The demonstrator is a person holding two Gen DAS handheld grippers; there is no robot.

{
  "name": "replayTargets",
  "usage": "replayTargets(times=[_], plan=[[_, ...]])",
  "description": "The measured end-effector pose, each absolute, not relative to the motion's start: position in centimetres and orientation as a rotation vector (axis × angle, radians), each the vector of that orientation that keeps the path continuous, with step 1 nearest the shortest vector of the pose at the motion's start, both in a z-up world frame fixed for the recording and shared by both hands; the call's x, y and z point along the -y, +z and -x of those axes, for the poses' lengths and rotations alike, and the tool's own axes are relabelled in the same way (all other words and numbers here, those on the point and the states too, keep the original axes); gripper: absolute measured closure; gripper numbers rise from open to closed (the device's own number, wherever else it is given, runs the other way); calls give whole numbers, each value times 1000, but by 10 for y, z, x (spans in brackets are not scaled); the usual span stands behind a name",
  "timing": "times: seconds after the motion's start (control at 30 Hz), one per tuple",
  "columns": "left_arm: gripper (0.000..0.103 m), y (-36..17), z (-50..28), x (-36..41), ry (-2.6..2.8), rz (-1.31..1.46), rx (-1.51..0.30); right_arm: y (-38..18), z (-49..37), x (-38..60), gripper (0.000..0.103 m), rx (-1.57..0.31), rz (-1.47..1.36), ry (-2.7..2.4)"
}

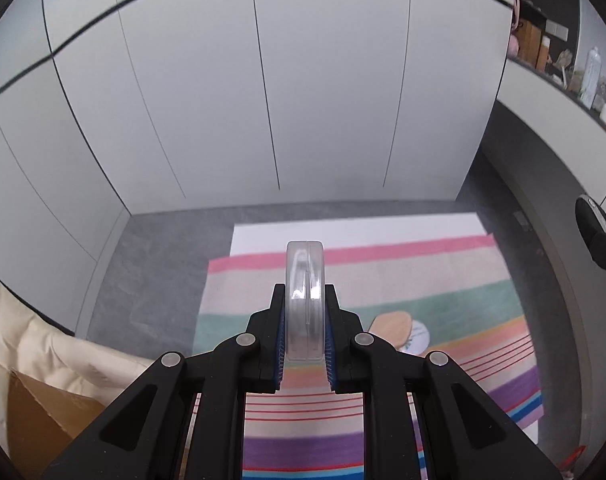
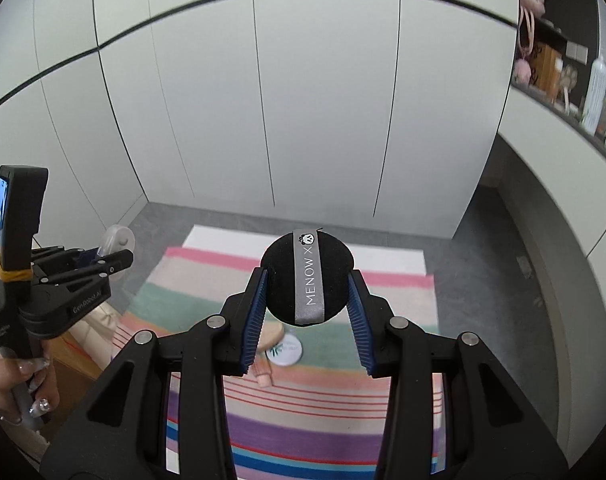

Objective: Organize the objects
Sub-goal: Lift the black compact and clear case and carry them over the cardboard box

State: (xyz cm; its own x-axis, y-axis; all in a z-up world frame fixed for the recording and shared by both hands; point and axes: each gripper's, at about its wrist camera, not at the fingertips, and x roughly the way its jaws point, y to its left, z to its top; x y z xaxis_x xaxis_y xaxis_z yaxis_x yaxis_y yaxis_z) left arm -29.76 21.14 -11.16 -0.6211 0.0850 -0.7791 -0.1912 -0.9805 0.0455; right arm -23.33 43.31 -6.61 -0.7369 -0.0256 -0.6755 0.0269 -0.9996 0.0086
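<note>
Here the left gripper (image 1: 305,320) is clamped tight on a clear round case (image 1: 305,300), edge-on, above the striped cloth (image 1: 443,280). The right gripper (image 2: 307,300), part open, pinches a black puff (image 2: 279,280) over the same cloth, whose middle holds a wooden brush (image 1: 391,325) and white tin (image 2: 287,350).

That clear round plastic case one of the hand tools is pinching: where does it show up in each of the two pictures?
Left wrist view: the clear round case stands edge-on at centre, pinched between the left gripper jaws.
Right wrist view: the same case shows at the far left edge, in the other gripper, above the person's hand.
Shared landmark: the striped cloth lies below in both.
</note>
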Motion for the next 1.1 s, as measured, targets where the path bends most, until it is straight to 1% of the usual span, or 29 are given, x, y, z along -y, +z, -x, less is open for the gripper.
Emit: replayTargets(times=[0.17, 0.27, 0.37, 0.53, 0.67, 0.8, 1.1], plan=[[87, -89, 292, -205, 2705, 1283, -153, -41, 222, -426, 62, -29, -1079, -2917], [86, -82, 283, -206, 2739, 1268, -215, -41, 216, -422, 62, -56, -1080, -2914], [86, -81, 277, -206, 2733, 1273, -233, -41, 212, -420, 62, -67, -1083, -2910], [86, -77, 271, -200, 2716, 1317, -184, -38, 209, -429, 62, -22, -1099, -2900], [86, -72, 262, -199, 2704, 1328, -195, -34, 198, -431, 62, -26, -1102, -2901], [86, -66, 241, -199, 2701, 1299, -237, -32, 180, -433, 62, -29, -1099, -2892], [86, -53, 189, -191, 2671, 1282, -229, -36, 131, -432, 62, 10, -1108, -2862]])
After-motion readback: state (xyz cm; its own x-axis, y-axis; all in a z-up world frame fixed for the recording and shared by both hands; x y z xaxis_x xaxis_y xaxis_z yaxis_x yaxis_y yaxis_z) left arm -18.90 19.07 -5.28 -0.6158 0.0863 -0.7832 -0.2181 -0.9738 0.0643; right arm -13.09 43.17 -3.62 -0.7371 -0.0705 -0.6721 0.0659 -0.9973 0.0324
